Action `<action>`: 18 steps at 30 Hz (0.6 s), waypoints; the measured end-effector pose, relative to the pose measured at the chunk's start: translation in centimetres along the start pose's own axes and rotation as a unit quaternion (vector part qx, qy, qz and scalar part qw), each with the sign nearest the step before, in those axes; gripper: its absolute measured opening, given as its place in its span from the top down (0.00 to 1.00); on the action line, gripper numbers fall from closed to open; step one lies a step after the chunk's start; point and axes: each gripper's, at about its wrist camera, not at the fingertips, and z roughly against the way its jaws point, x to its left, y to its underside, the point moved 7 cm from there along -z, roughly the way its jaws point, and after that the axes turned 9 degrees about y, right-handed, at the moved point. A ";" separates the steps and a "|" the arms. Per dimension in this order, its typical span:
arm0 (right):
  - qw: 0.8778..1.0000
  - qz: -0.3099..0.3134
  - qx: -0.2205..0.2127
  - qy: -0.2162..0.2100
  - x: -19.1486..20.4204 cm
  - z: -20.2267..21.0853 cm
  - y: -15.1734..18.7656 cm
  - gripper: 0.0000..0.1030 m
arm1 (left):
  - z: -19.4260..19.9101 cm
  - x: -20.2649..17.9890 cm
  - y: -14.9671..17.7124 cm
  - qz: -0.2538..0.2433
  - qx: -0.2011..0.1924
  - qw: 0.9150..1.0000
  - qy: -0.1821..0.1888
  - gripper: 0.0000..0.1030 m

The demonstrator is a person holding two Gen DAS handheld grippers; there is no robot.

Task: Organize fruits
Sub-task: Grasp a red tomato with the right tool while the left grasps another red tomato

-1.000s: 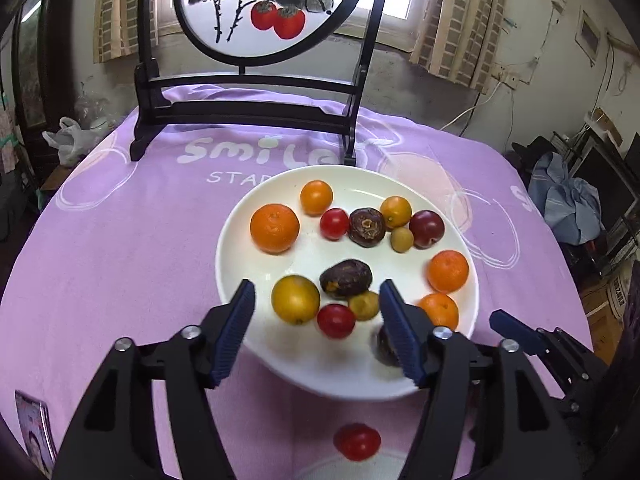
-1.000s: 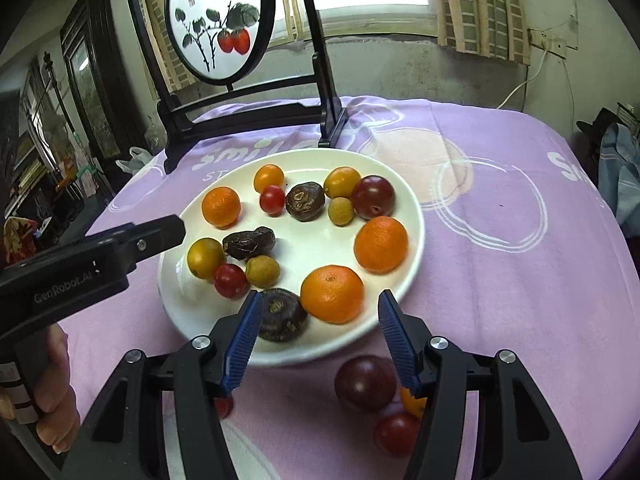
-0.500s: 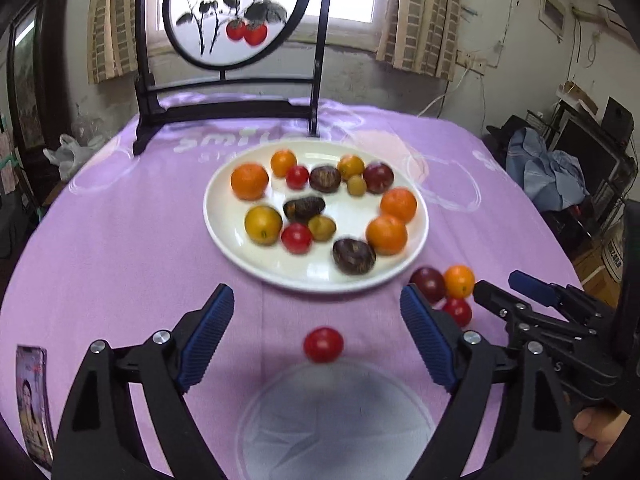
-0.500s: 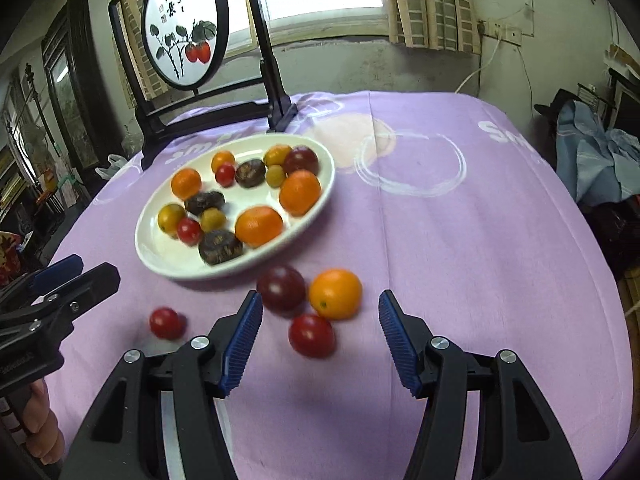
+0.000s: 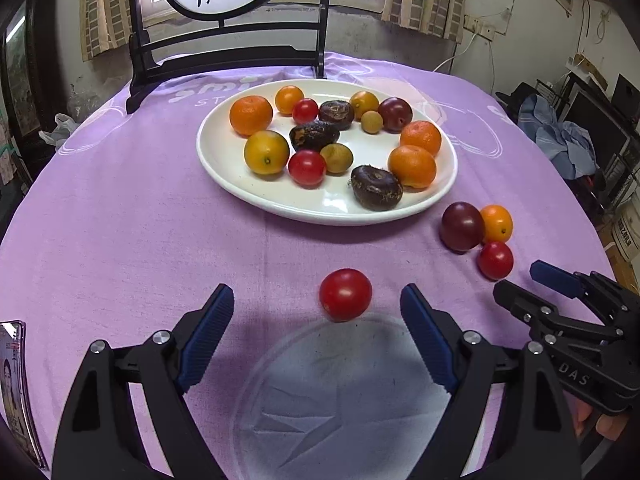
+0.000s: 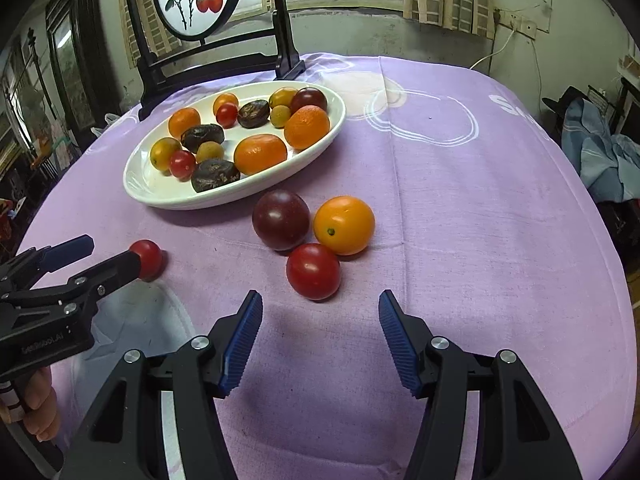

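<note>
My left tongs [image 5: 316, 312] and right tongs [image 6: 320, 320] both gape, released and empty, above the tabletop [image 6: 480, 200], a red tomato [image 6: 149, 258] half-hidden behind a finger.

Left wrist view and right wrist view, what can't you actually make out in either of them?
- Lone red tomato, right wrist view: its left side is covered by a left gripper finger.
- Pale round patch, left wrist view: cut off by the bottom edge and the gripper arms; plate or print, unclear.
- Photo card, left wrist view: cut off by the left edge.
- Right gripper arms hide the cloth beneath.
</note>
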 end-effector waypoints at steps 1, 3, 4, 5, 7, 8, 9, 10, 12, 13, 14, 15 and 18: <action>1.000 0.006 0.003 0.003 0.3 -0.3 -0.1 0.40 | -0.2 0.0 0.1 0.000 0.004 1.000 0.004 0.19; 1.000 0.020 0.007 0.011 1.0 -1.0 -0.3 0.41 | -0.6 -0.1 0.4 0.000 0.015 1.000 0.012 0.19; 1.000 0.025 0.005 0.012 1.2 -1.1 -0.4 0.42 | -0.7 -0.2 0.5 0.000 0.017 1.000 0.013 0.19; 0.999 0.030 0.004 0.014 1.5 -1.3 -0.5 0.44 | -0.7 -0.2 0.5 0.000 0.018 1.000 0.013 0.19; 0.999 0.030 0.003 0.016 1.7 -1.7 -0.8 0.58 | -0.9 -0.2 0.6 0.000 0.019 1.000 0.015 0.19; 0.999 0.027 0.002 0.020 1.5 -1.9 -0.8 0.62 | -1.1 -0.3 0.6 0.000 0.020 1.000 0.015 0.19; 0.999 0.023 0.001 0.025 1.2 -1.9 -0.9 0.69 | -1.2 -0.3 0.7 0.000 0.022 1.000 0.015 0.19; 1.000 0.018 0.002 0.019 1.0 -1.8 -0.9 0.69 | -1.3 -0.3 0.7 -0.001 0.023 1.000 0.015 0.19; 1.000 0.005 0.001 0.004 0.7 -1.3 -0.8 0.69 | -1.4 -0.3 0.8 -0.003 0.026 1.000 0.014 0.19; 1.000 0.003 -0.001 0.003 0.6 -1.1 -0.7 0.70 | -1.5 -0.3 0.8 -0.004 0.026 1.000 0.013 0.19; 1.000 0.001 -0.003 0.000 0.6 -0.8 -0.6 0.70 | -1.5 -0.3 0.8 -0.004 0.027 1.000 0.012 0.19; 1.000 -0.001 -0.004 -0.005 0.7 -0.5 -0.5 0.70 | -1.6 -0.3 0.8 -0.005 0.027 1.000 0.012 0.19; 1.000 -0.002 -0.009 -0.017 1.0 0.7 0.1 0.69 | -1.6 -0.2 0.8 -0.003 0.026 1.000 0.013 0.19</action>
